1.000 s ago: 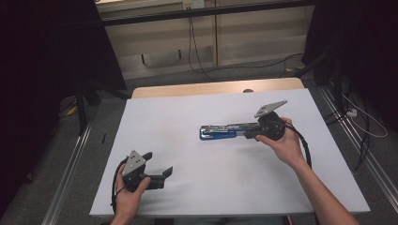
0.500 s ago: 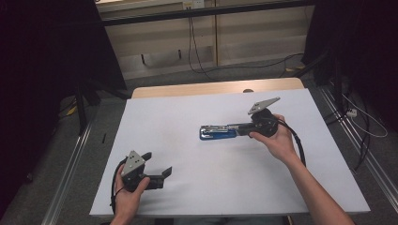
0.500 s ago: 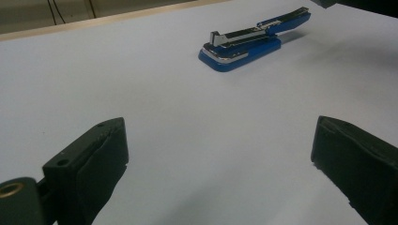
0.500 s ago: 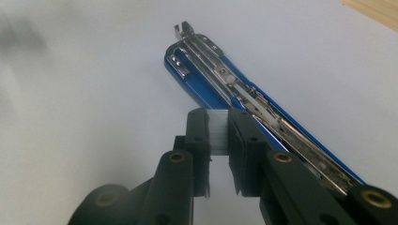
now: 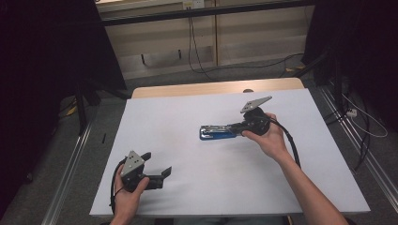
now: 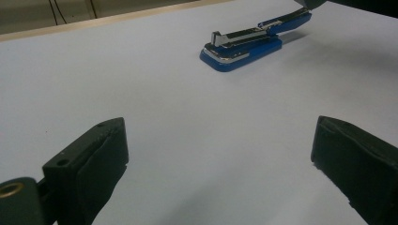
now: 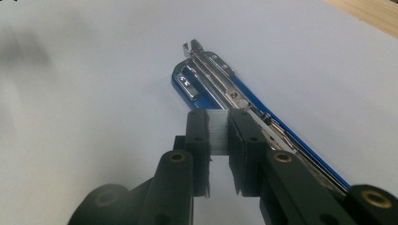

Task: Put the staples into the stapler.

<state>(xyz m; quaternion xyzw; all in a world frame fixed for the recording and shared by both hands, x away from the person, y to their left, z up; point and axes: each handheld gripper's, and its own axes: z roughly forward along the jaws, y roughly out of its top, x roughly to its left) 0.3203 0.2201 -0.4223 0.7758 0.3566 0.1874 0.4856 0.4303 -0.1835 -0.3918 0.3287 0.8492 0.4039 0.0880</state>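
You are pinching one staple strip (image 7: 218, 132) with the right gripper (image 7: 218, 136) over one blue stapler (image 5: 217, 132) (no legible markings); the left gripper (image 5: 158, 174) is gaping wide.

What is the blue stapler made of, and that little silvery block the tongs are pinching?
The stapler: its base looks like glossy blue plastic or painted metal; its rails look like shiny bare metal, since they glint. The silvery block between the right tongs looks like a strip of metal staples, finely ribbed and pale grey.
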